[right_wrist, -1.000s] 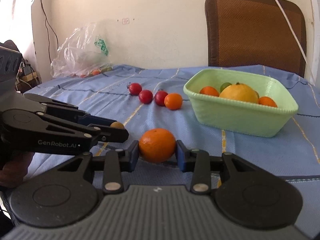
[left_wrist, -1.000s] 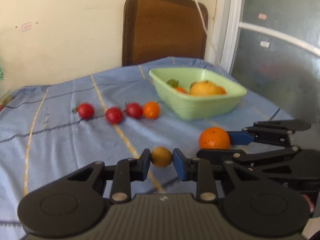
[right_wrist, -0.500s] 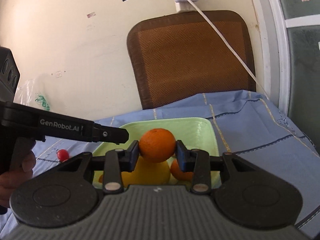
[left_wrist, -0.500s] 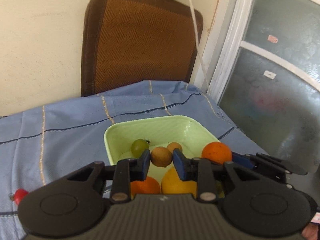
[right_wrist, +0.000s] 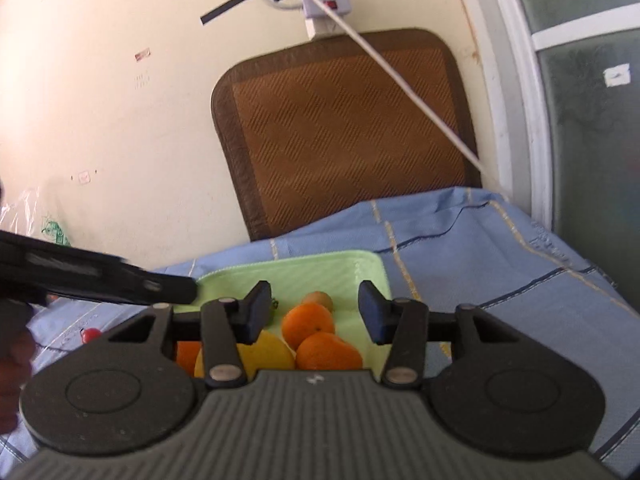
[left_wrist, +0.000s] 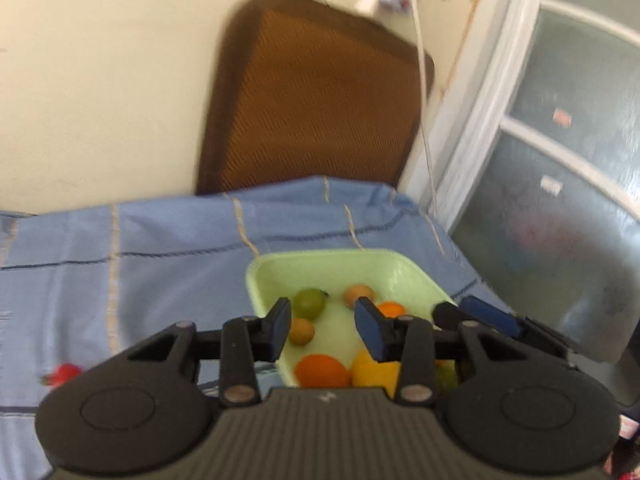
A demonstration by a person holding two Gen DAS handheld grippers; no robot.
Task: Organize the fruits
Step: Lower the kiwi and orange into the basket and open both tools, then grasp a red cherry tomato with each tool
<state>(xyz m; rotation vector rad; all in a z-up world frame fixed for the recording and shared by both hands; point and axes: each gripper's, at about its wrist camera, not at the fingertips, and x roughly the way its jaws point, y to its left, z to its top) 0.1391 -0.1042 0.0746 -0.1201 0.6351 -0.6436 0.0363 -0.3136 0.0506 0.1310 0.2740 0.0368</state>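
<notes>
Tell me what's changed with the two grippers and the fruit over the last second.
Both grippers carried their fruit from the tablecloth to over the green bowl. Their jaws have just been opening: the left gripper dropped its small brown fruit, the right gripper its orange. Bowl unmoved.

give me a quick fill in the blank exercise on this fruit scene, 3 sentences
1. The fruits lie in a light ____ bowl.
2. The bowl stands on a ____ tablecloth.
3. The jaws of the right hand-held gripper stand ____, with nothing between the pads.

Missing words: green; blue; open
</notes>
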